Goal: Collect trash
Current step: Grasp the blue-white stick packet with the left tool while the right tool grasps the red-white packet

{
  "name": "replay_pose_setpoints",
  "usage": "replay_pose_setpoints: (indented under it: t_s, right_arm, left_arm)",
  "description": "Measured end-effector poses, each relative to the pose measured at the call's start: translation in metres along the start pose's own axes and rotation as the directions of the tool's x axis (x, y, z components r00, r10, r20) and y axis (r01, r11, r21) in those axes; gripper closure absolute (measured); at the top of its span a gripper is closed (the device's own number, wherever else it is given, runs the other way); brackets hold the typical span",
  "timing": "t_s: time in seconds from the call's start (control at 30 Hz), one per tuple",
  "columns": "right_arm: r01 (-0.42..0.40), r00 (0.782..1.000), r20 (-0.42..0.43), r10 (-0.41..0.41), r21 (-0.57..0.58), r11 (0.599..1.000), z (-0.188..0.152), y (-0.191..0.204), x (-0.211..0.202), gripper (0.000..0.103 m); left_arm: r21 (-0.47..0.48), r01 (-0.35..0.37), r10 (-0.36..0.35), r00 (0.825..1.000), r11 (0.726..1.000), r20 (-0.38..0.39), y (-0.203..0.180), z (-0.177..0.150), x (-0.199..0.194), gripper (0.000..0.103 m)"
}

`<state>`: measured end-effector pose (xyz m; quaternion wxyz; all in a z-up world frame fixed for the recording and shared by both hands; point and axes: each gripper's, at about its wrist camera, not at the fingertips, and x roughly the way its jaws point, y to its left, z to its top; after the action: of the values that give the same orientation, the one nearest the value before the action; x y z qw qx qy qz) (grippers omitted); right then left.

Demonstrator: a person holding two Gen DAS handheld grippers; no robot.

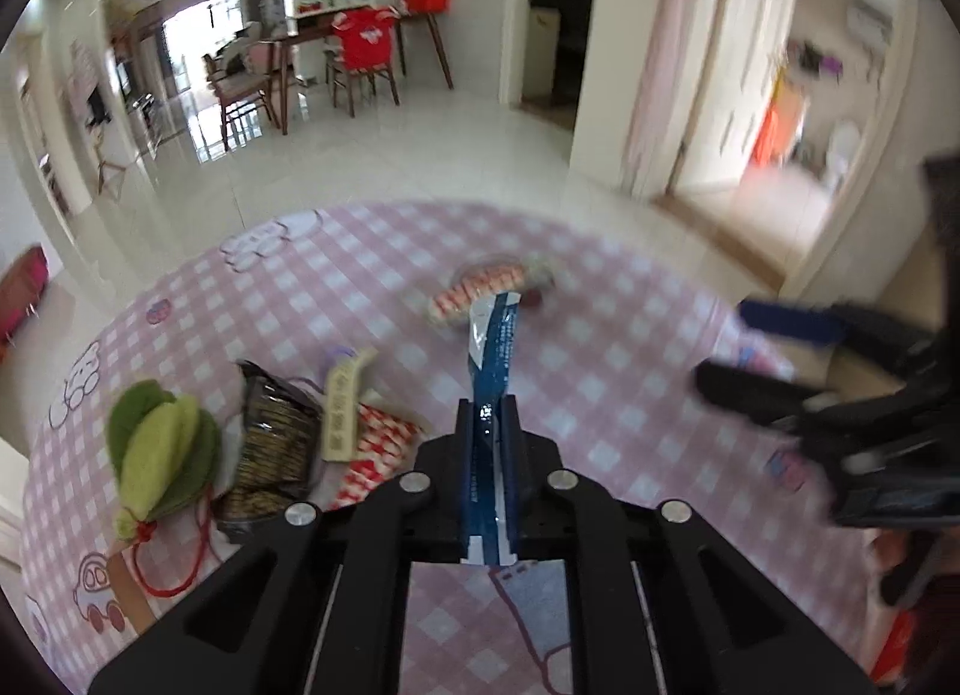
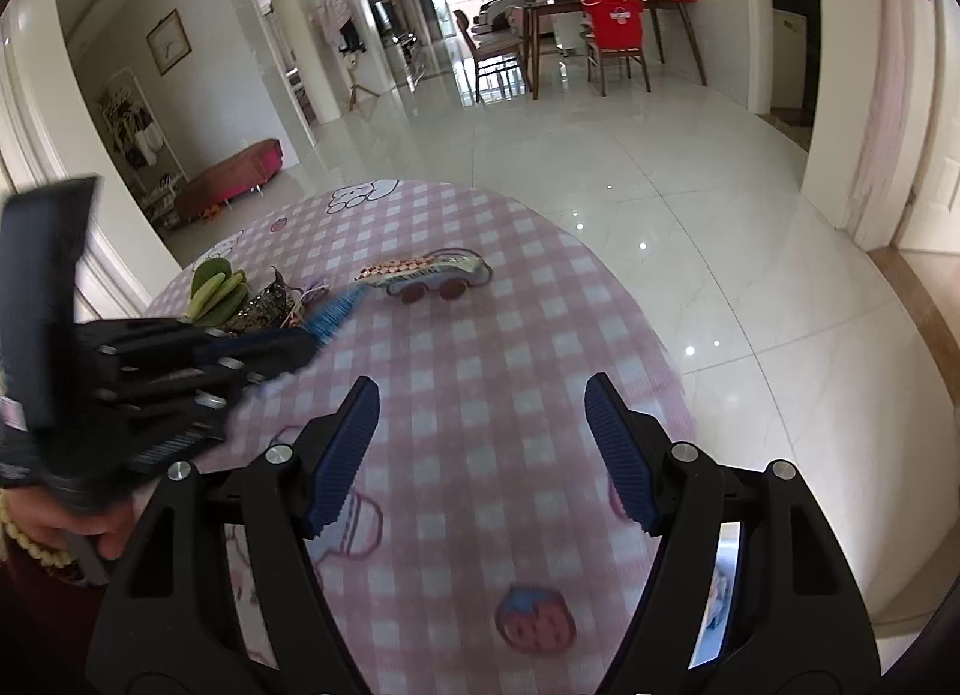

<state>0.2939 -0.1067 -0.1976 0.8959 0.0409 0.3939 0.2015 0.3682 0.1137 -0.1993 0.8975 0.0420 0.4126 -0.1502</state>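
Glossy white floor tiles [image 2: 600, 155] (bright with reflections) run to a dark wooden dining table [image 2: 600, 11] with chairs [image 2: 618, 44].

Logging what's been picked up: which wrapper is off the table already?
The blue wrapper, clamped in the left gripper. The red-and-white wrapper and dark wrapper lie on the tablecloth.

Both grippers, the left gripper [image 1: 487, 413] and the right gripper [image 2: 483, 443], are matte black angular linkages studded with round silver screws behind the jaws, carrying ribbed blue finger pads [image 2: 345, 449], while the person's left hand [image 2: 78, 527] shows bare skin, a cream bead bracelet [image 2: 24, 539] and a dark red sleeve [image 2: 42, 623].
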Motion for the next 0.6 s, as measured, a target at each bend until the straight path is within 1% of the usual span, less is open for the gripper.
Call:
replay_pose_setpoints:
  t_s: [0.1,0.17,0.23,0.33,0.4,0.43,0.53,0.6]
  right_arm:
    - [0.008,1.0,-0.017,-0.009,-0.054,0.998,0.012,0.009,0.015,0.033]
    - [0.014,0.999,-0.038,-0.018,-0.106,0.994,0.019,0.016,0.028,0.033]
    - [0.022,0.998,-0.05,-0.029,-0.144,0.989,0.024,0.021,0.039,0.033]
    - [0.015,0.997,-0.066,-0.029,-0.209,0.978,0.034,0.033,0.057,0.033]
    - [0.014,0.997,-0.074,-0.035,-0.264,0.964,0.04,0.041,0.069,0.032]
    - [0.006,0.995,-0.092,-0.034,-0.287,0.958,0.042,0.045,0.076,0.032]
    - [0.009,0.991,-0.122,-0.057,-0.365,0.931,0.047,0.052,0.093,0.032]
    - [-0.01,0.989,-0.137,-0.045,-0.381,0.925,0.05,0.053,0.102,0.032]
  left_arm:
    - [-0.035,-0.028,0.029,0.999,0.999,0.037,0.01,0.004,-0.013,0.095]
    - [-0.075,-0.045,0.049,0.997,0.996,0.056,0.019,0.003,-0.019,0.095]
    - [-0.125,-0.082,0.091,0.994,0.989,0.065,0.029,0.003,-0.022,0.095]
    - [-0.179,-0.145,0.159,0.985,0.973,0.065,0.042,0.002,-0.021,0.095]
    - [-0.204,-0.162,0.177,0.983,0.966,0.057,0.05,0.001,-0.02,0.095]
    - [-0.211,-0.179,0.194,0.98,0.961,0.05,0.052,0.0,-0.02,0.095]
    - [-0.225,-0.179,0.193,0.98,0.958,0.041,0.058,-0.001,-0.016,0.095]
    - [-0.228,-0.169,0.182,0.982,0.959,0.038,0.059,-0.002,-0.014,0.095]
